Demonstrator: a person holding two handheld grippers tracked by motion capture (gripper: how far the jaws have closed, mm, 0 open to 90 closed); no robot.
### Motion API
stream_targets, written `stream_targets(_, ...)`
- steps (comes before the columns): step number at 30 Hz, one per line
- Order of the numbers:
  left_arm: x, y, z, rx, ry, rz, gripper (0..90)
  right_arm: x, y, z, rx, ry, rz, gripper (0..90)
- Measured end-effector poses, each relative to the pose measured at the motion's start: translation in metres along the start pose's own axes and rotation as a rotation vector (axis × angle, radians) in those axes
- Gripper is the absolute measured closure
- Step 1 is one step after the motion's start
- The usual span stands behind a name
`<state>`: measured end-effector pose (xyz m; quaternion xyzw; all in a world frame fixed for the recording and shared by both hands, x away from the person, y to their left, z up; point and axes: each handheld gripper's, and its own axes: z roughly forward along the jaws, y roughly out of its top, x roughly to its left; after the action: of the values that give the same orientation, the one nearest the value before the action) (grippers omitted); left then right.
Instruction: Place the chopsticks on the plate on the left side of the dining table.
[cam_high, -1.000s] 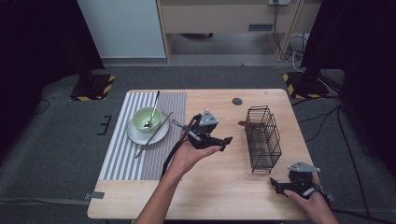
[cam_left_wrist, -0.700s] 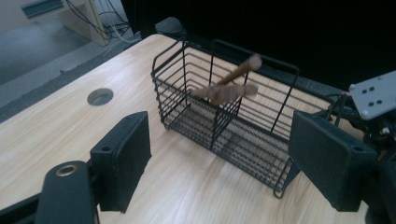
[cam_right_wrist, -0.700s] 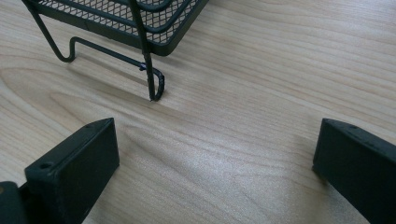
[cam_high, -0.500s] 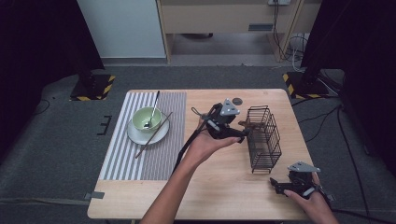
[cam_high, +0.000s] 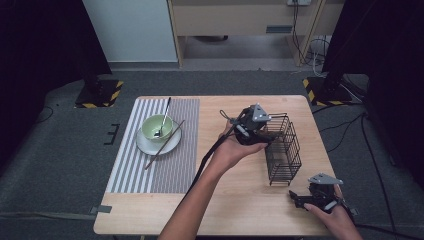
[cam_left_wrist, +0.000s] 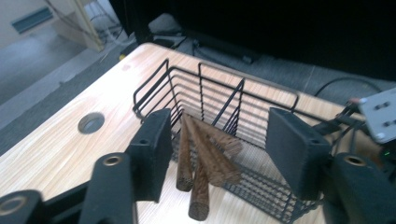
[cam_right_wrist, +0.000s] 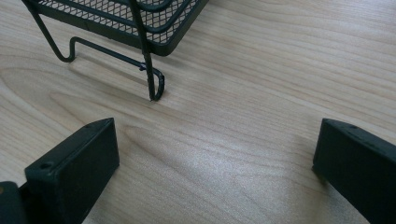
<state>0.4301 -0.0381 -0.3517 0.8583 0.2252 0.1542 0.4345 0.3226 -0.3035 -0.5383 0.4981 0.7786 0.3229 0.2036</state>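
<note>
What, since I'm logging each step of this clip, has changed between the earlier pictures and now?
The left gripper moved right, from near the bowl to the wire basket. Its fingers have just been closing but press on nothing; wooden sticks lie in the basket beyond them. The right gripper, basket and bowl stayed put.

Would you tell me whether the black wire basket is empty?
Not empty: brown wooden sticks lie inside the wire basket.
</note>
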Motion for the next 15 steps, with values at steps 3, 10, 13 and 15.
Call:
stream_targets(3, 0.0007, -0.0004, 0.0021, 0.009, -0.006, -0.006, 49.2, 0.0002, 0.0000, -0.0001, 0.002, 0.001, 0.002, 0.4)
stream_targets(10, 0.0006, 0.0019, 0.0031, 0.012, 0.006, -0.007, 59.7, 0.0000, 0.0000, 0.0000, 0.000, 0.000, 0.000, 0.4)
stream_targets(13, 0.0015, 0.0024, 0.0034, 0.014, 0.006, -0.012, 62.5, 0.0000, 0.0000, 0.0000, 0.000, 0.001, 0.000, 0.4)
stream_targets(15, 0.0022, 0.0030, 0.0037, 0.020, 0.006, -0.009, 64.0, 0.0000, 0.0000, 0.0000, 0.000, 0.000, 0.000, 0.4)
